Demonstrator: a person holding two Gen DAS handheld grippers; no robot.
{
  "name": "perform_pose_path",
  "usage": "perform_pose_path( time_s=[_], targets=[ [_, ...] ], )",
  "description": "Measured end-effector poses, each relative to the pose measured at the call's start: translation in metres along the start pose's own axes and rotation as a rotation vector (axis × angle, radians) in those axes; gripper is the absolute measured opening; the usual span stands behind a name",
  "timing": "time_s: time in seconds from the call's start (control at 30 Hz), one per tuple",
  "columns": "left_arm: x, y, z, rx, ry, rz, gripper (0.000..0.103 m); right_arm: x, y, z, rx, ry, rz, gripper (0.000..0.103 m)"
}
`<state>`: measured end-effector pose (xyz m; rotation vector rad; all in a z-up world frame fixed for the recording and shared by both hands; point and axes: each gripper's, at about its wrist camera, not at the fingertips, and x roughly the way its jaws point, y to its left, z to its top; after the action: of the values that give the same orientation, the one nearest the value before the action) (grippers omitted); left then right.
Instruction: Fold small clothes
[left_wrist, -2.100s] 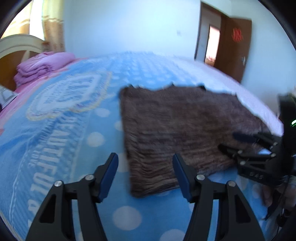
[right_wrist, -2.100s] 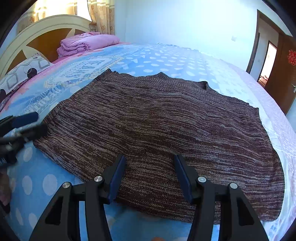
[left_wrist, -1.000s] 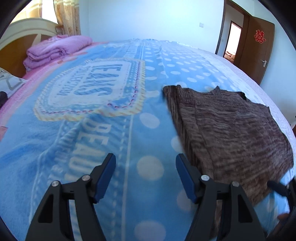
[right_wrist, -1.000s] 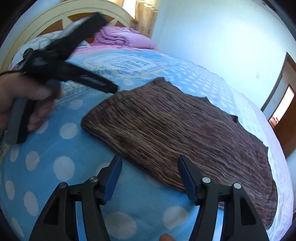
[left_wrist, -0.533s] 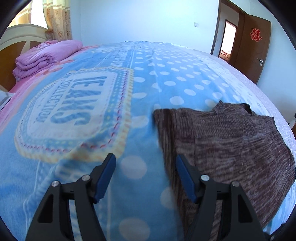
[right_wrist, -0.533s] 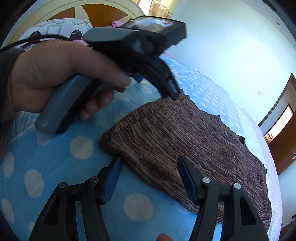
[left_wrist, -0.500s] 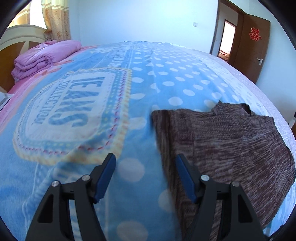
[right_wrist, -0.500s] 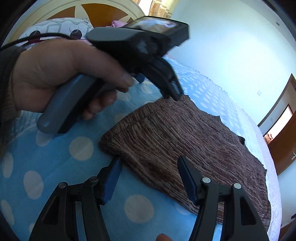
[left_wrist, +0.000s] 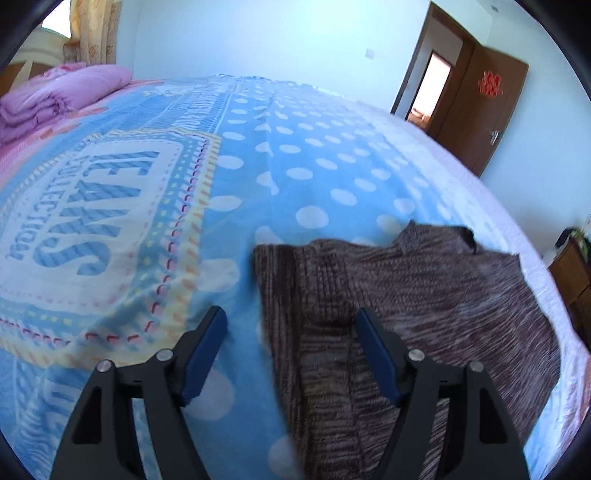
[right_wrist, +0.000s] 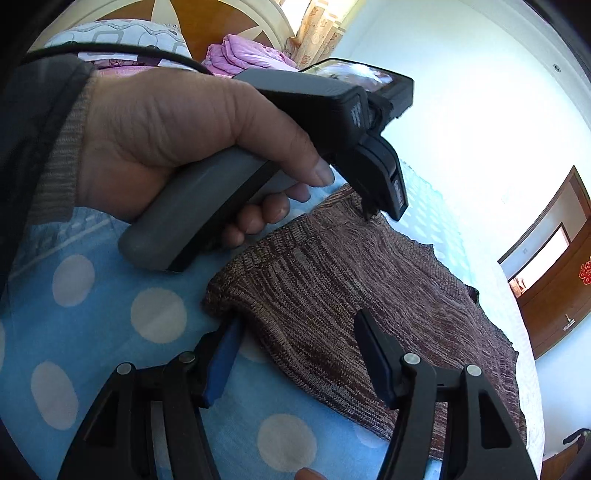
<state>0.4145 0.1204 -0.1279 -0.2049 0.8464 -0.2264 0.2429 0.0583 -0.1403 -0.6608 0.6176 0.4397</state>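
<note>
Since half a second ago both open-jawed, empty tongs, left gripper (left_wrist: 290, 334) and right gripper (right_wrist: 297, 338), are brought onto the side edge of the brown knitted sweater (left_wrist: 424, 295) lying toward the polka-dot blue blanket's (left_wrist: 295, 177) right edge, where blanket could be pinched with knit.

bright daylight, bluish cast | glare at curtained window (left_wrist: 92, 40) and open doorway (right_wrist: 541, 258) | soft shadow under hand (right_wrist: 177, 140) | strong fisheye bending, black vignette corners | slight motion blur on sweater (left_wrist: 424, 295) edge
</note>
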Motion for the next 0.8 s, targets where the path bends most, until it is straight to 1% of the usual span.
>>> perform_pose_path(
  time_s=[0.17, 0.3, 0.4, 0.47, 0.53, 0.6, 0.63, 0.77, 0.8],
  targets=[
    [-0.003, -0.003, 0.002, -0.004, -0.035, -0.064, 0.075, -0.003, 0.004, -0.001, -0.006, -0.011, -0.023, 0.063],
    [0.01, -0.004, 0.006, -0.002, 0.015, -0.031, 0.075, -0.004, 0.003, -0.002, -0.002, -0.013, -0.024, 0.063],
    [0.012, 0.0, 0.007, -0.024, 0.018, -0.05, 0.073, -0.005, 0.004, -0.002, -0.001, -0.013, -0.021, 0.062],
    [0.012, 0.002, 0.006, -0.032, 0.015, -0.057, 0.07, -0.005, 0.006, -0.001, -0.009, -0.014, -0.008, 0.056],
    [0.013, 0.005, 0.005, -0.046, 0.014, -0.072, 0.058, -0.006, 0.011, -0.001, -0.021, -0.016, 0.002, 0.046],
    [0.014, 0.008, 0.006, -0.068, 0.019, -0.092, 0.054, -0.007, 0.015, -0.001, -0.034, -0.02, 0.003, 0.04],
    [0.015, 0.01, 0.006, -0.075, 0.019, -0.099, 0.048, -0.007, 0.015, -0.001, -0.037, -0.022, 0.001, 0.039],
    [0.015, 0.012, 0.005, -0.087, 0.021, -0.107, 0.041, -0.007, 0.014, -0.001, -0.027, -0.021, 0.003, 0.038],
    [0.015, 0.012, 0.005, -0.089, 0.021, -0.113, 0.036, -0.005, 0.011, -0.002, -0.023, -0.02, 0.007, 0.037]
  ],
)
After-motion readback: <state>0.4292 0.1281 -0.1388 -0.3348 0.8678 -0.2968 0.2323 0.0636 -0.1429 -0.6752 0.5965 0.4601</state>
